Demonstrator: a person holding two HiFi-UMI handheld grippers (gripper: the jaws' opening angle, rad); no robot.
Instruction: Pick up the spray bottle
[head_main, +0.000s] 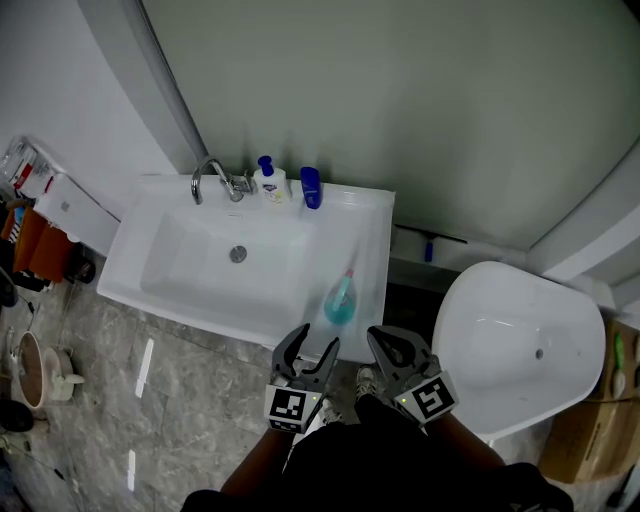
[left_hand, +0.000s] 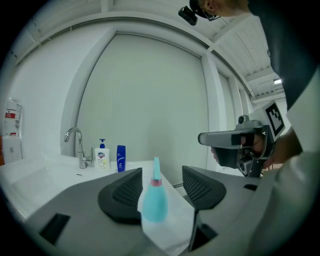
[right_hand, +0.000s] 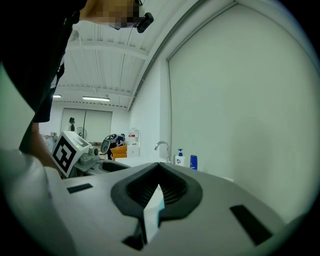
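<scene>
Head view: spray bottle (head_main: 340, 299), teal, is standing on the right ledge of the white sink (head_main: 372, 232), nozzle up. Left gripper (head_main: 312, 345) is hovering just short of it at the sink's front edge, jaws apart, not touching it. Right gripper (head_main: 392, 345) is hanging beside it, off the sink's right side, jaws together, nothing held. Faucet (head_main: 212, 176), soap pump bottle (head_main: 268, 182) and blue bottle (head_main: 311, 187) are lined up along the back rim, well apart from the spray bottle. Only this view is showing the white bowl (head_main: 520, 350) to the right, the cardboard box (head_main: 590, 440) cut off at the frame edge, and the grey stone floor (head_main: 170, 390). Clutter at the far left is too small to make out.

Left gripper view: left gripper (left_hand: 167, 175) is looking straight at the spray bottle (left_hand: 154, 201), which is sitting upright in the gap between the two pads with clearance on both sides. This view confirms the bottle is upright, which is harder to read from above. The right gripper (left_hand: 205, 139) is showing side-on at right, held in a hand, marker cube (left_hand: 276, 117) behind it. Faucet (left_hand: 75, 145), soap pump bottle (left_hand: 102, 156) and blue bottle (left_hand: 121, 158) are sitting behind on the left.

Right gripper view: right gripper (right_hand: 159, 170) pads are meeting at the tips, leaving only a thin slit. A sliver of white and teal (right_hand: 154, 207) is showing through it; too narrow to say what it is. The bottle as a whole is hidden here. The left gripper's marker cube (right_hand: 67, 150) is showing at left, and the faucet (right_hand: 162, 147) is small in the distance.
</scene>
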